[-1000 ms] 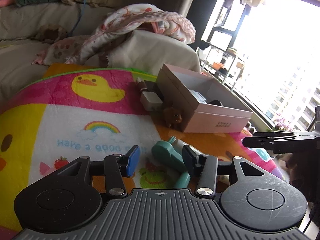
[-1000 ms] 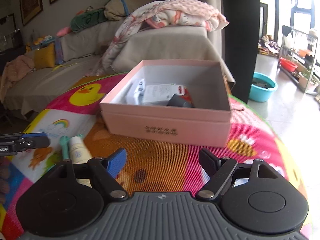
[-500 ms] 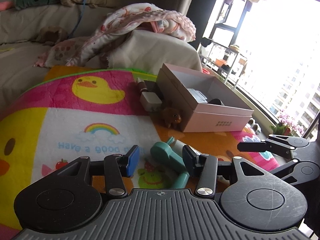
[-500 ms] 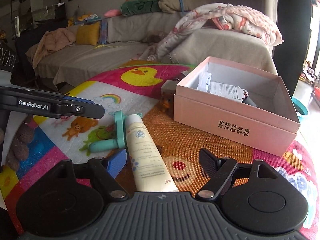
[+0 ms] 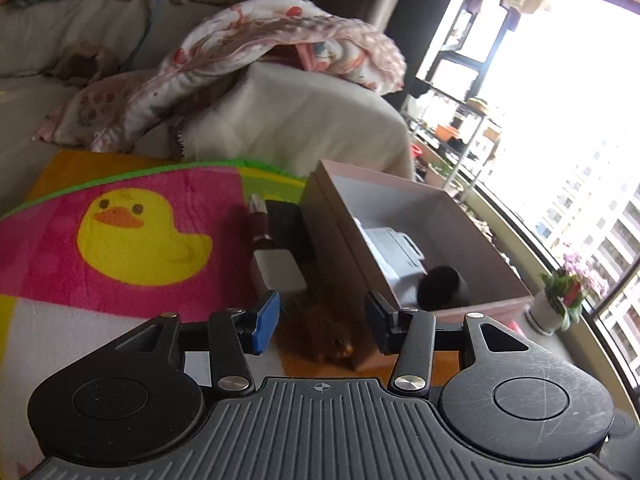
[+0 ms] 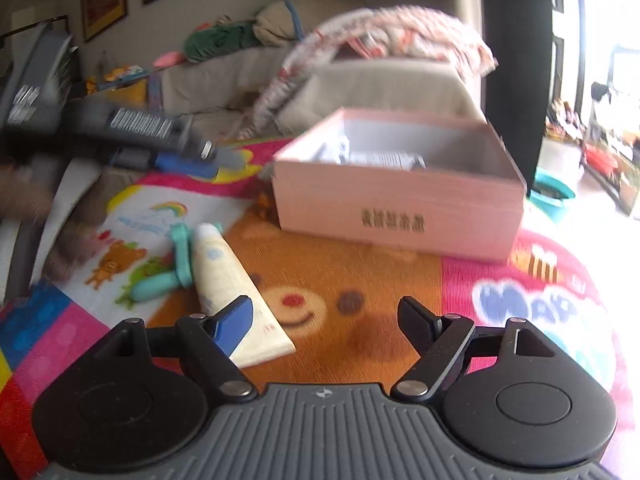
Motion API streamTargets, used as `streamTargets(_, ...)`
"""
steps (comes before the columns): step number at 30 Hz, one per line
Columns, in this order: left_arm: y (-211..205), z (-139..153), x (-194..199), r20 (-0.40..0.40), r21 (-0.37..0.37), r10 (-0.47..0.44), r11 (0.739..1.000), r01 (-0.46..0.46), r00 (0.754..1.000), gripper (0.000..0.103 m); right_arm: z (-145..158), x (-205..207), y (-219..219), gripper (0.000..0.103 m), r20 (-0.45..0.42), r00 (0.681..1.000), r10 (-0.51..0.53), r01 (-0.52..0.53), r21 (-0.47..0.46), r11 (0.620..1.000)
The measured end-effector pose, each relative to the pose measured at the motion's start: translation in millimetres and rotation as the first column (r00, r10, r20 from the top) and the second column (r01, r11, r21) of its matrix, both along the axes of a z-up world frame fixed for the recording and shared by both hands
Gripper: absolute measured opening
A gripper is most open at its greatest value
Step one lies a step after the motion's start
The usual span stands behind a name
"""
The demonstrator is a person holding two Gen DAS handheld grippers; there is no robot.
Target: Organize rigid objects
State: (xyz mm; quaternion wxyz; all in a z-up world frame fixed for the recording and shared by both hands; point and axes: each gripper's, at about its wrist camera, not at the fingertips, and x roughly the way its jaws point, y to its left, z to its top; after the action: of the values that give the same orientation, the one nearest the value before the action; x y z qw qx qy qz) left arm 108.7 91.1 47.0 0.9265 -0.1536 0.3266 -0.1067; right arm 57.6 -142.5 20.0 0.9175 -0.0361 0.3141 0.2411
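Nearest in the left wrist view, the left gripper [image 5: 320, 322] has its jaws spread apart with nothing clamped, and a small brown furry toy figure [image 5: 330, 338] sits blurred between them, close against the outer wall of the open pink cardboard box [image 5: 486, 306]; whether the fingers touch the toy cannot be told. Just beyond, beside the same box wall, lie a white rectangular block [image 5: 278, 272], a flat black rectangular item [image 5: 288, 226] and a slim dark-red tube with a pale cap [image 5: 258, 220]. Inside the box rest a white printed packet [image 5: 394, 248] and a round black object [image 5: 438, 286]. In the right wrist view, the right gripper [image 6: 326, 320] is likewise wide open and holds nothing, hovering over the colourful cartoon play mat [image 6: 352, 264] in front of the box. Its blue-padded finger overlaps the flat end of a cream squeeze tube [image 6: 226, 276], which lies on the mat in front of the box and to its left, touching a teal plastic handled tool [image 6: 166, 270]. Farther off, behind the box, a beige sofa [image 6: 380, 88] carries a crumpled pink patterned blanket [image 6: 380, 36].
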Motion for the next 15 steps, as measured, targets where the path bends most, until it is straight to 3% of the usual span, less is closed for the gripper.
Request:
streamTargets(4,2.0,-8.6,43.2,-0.086,0.043,0.067,0.997,-0.064,0.994,0.052,-0.2,1.6,-3.8,0.08,0.003,1.0,-0.002,0.002,0.031,1.0)
streamTargets(9,-9.0,-25.0,66.0,-0.165,0.075,0.078,0.995,-0.066,0.983,0.052,-0.9,1.5,-4.5,0.08,0.003,1.0,0.002,-0.002,0.043,0.999)
streamTargets(12,-12.6,-27.3,69.7,-0.147,0.127,0.088,0.989,-0.07,0.985,0.052,-1.6,2.5,-5.2,0.08,-0.005,1.0,-0.002,0.002,0.048,0.999)
streamTargets(15,-11.8,-26.2,66.4,-0.14,0.127,0.078,0.99,-0.061,0.987,0.041,-1.5,2.8,-6.0,0.08,-0.007,1.0,-0.005,0.006,0.053,0.999)
